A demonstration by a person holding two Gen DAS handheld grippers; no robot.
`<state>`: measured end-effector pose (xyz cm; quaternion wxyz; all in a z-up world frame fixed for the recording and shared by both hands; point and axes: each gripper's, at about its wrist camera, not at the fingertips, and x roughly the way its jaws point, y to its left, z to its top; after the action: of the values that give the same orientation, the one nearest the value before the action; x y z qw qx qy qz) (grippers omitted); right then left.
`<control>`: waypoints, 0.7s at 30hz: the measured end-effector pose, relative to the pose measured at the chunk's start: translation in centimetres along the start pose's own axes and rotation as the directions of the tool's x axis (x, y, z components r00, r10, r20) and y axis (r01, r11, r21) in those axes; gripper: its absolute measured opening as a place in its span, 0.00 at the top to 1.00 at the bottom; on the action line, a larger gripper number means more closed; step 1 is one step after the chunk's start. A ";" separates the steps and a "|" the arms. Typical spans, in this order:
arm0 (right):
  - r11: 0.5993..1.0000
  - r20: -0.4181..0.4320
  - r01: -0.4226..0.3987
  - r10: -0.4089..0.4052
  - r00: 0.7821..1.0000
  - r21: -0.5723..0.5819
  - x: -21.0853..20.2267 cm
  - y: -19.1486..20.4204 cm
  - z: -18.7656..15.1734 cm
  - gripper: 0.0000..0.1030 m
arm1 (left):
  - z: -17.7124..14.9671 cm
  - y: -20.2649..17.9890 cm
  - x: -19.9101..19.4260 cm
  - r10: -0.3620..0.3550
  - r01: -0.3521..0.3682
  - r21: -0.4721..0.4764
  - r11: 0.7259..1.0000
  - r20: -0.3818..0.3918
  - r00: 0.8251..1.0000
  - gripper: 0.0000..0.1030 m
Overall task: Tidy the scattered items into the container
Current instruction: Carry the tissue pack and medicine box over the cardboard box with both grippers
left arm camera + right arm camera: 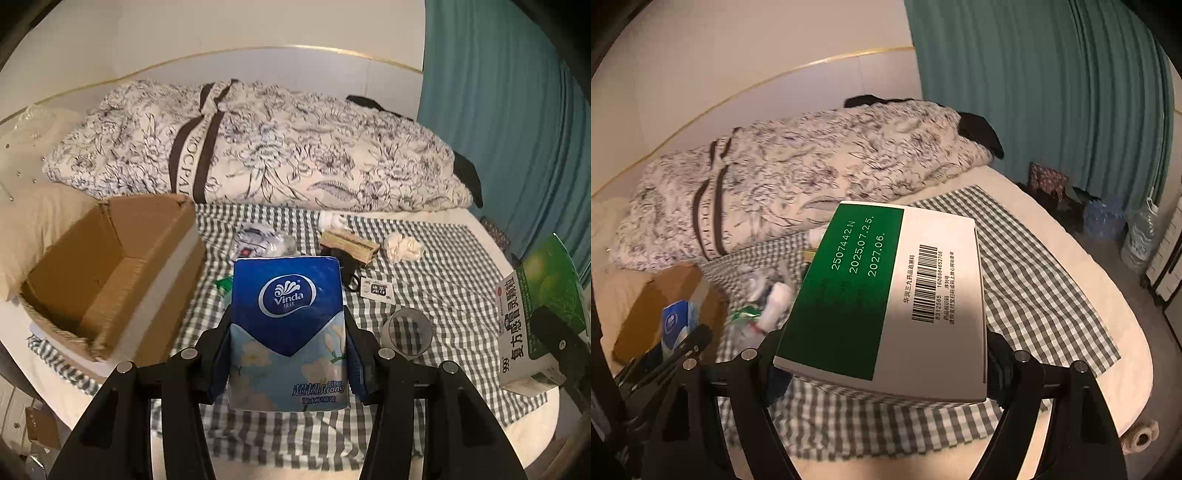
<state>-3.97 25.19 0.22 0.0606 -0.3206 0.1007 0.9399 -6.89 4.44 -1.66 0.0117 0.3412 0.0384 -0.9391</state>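
In the left wrist view my left gripper (pixel 288 332) is shut on a blue Vinda tissue pack (pixel 286 314), held upright above the checked cloth (pixel 436 295). The open cardboard box (pixel 107 269) sits to its left, tilted on a white slab. My right gripper (pixel 882 350) is shut on a green and white medicine box (pixel 886 295), lifted over the cloth (pixel 1034 277). That medicine box (pixel 539 321) also shows at the right edge of the left wrist view. In the right wrist view the tissue pack (pixel 677 325) and cardboard box (pixel 646 314) appear at the left.
On the cloth lie a clear tape roll (pixel 406 332), a wooden brush (pixel 349 251), a cream scrunchie (pixel 402 249), a small card (pixel 375 290) and plastic wrappers (pixel 258 243). A floral duvet (pixel 258 147) fills the back of the bed. Teal curtains (pixel 1052 92) hang at the right.
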 end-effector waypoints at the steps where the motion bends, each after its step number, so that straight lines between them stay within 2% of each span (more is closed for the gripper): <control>1: 1.000 0.005 -0.010 0.010 1.000 -0.003 -0.7 0.2 -0.1 0.22 | 0.1 0.4 -0.6 -0.002 0.002 -0.002 1.000 0.007 1.000 0.50; 10: 0.994 0.044 -0.102 0.104 0.994 -0.037 -5.6 4.2 -0.5 0.22 | 1.0 5.3 -4.7 0.002 -0.001 -0.014 1.000 0.045 0.999 0.49; 16: 0.985 0.060 -0.161 0.164 0.985 -0.061 -7.4 8.5 -0.2 0.21 | 2.4 10.0 -6.5 0.025 -0.023 -0.033 0.999 0.068 0.997 0.49; 21: 0.972 0.052 -0.216 0.221 0.974 -0.098 -7.4 13.9 0.0 0.21 | 4.2 14.8 -6.4 0.060 -0.056 -0.054 0.997 0.069 0.996 0.49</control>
<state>-0.66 11.36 6.88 -0.0549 -0.2807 0.0903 0.9540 -3.93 -10.66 4.69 0.0492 0.3086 0.0524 -0.9485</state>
